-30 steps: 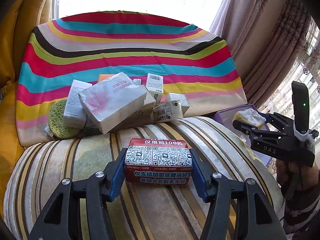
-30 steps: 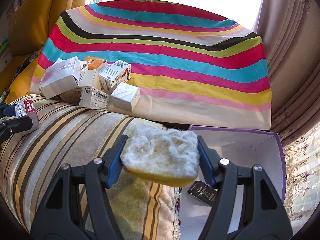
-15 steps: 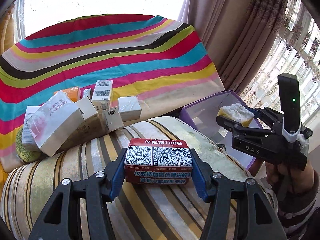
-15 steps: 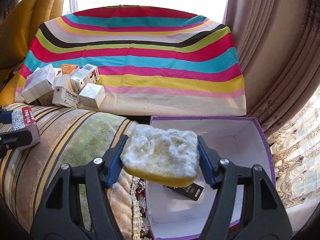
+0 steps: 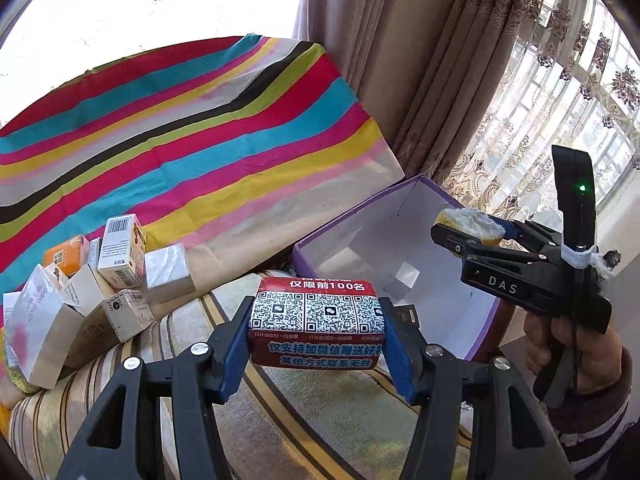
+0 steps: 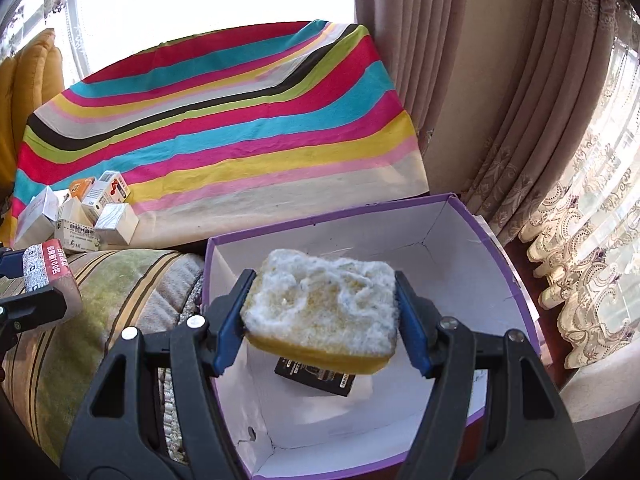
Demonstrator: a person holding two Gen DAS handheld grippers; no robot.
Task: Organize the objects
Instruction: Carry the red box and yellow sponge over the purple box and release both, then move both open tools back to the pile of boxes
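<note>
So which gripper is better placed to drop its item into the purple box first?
The right. The right gripper already holds its sponge over the open purple box, while the left gripper holds its red QR-code pack over the striped cushion, short of the box.

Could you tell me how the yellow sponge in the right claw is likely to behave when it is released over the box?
The sponge looks soft and light, so it should probably drop gently into the purple box. Its fuzzy white top suggests it may cling briefly to the pads.

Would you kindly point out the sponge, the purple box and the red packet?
sponge point(image 6: 324, 304), right wrist view, white top face.
purple box point(image 6: 496, 276), right wrist view, inner right wall.
red packet point(image 5: 316, 314), left wrist view, QR-code face.
</note>
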